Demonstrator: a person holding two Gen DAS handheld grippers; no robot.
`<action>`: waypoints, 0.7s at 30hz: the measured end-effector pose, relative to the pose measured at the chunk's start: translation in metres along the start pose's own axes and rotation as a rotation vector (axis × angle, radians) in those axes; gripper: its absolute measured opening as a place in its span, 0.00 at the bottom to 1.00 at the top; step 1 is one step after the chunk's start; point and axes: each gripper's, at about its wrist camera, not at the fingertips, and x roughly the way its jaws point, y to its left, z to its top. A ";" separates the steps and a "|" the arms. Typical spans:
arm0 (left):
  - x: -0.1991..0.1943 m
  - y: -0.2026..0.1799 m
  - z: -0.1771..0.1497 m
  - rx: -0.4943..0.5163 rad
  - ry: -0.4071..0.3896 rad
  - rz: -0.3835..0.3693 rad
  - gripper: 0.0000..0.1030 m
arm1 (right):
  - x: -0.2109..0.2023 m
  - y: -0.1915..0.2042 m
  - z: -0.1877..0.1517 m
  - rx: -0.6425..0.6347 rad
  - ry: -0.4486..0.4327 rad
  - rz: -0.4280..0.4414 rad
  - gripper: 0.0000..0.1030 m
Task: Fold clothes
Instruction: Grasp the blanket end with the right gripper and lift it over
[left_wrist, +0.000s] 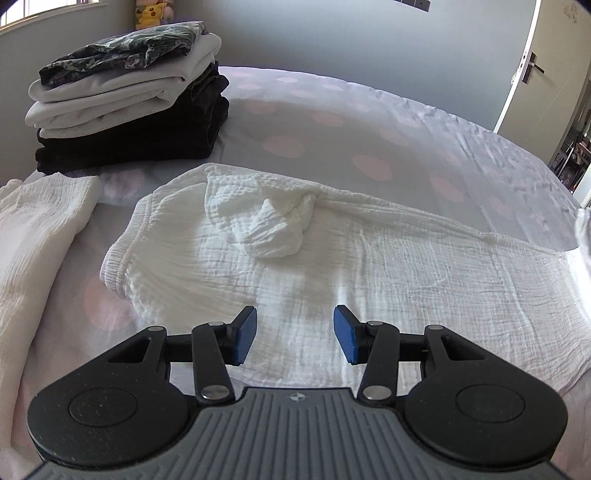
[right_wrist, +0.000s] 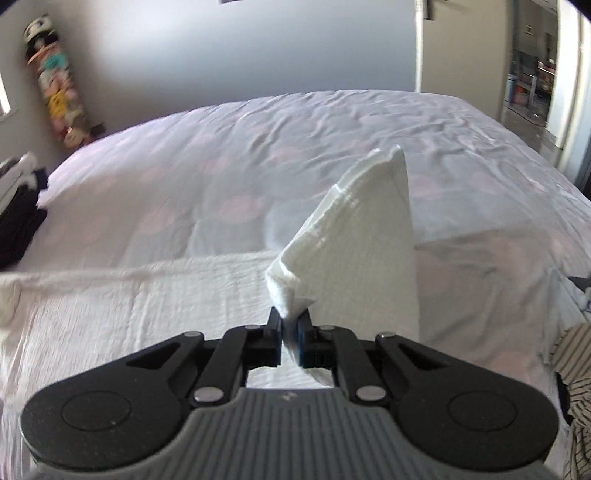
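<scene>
White crinkled trousers (left_wrist: 332, 258) lie spread on the bed, elastic waistband at the left, with a knotted drawstring lump (left_wrist: 273, 229) near the top. My left gripper (left_wrist: 295, 334) is open and empty just above the cloth near its waist end. My right gripper (right_wrist: 290, 332) is shut on the leg end of the white trousers (right_wrist: 362, 236) and lifts it into a standing peak above the bed. The rest of the garment lies flat to the left in the right wrist view (right_wrist: 129, 302).
A stack of folded clothes (left_wrist: 129, 99) stands at the bed's far left. Another white garment (left_wrist: 37, 236) lies at the left edge. A striped garment (right_wrist: 576, 369) sits at the right. The bedspread (left_wrist: 369, 122) has pink dots. A door (left_wrist: 532, 62) is behind.
</scene>
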 end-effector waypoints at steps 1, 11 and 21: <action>-0.001 0.002 0.000 -0.010 -0.002 -0.004 0.52 | 0.007 0.015 -0.008 -0.040 0.031 0.010 0.09; 0.007 0.007 0.000 -0.032 0.017 -0.029 0.52 | 0.045 0.071 -0.056 -0.273 0.231 0.015 0.36; 0.019 0.007 -0.003 0.005 0.081 0.066 0.52 | 0.066 0.081 0.016 -0.076 0.205 -0.035 0.50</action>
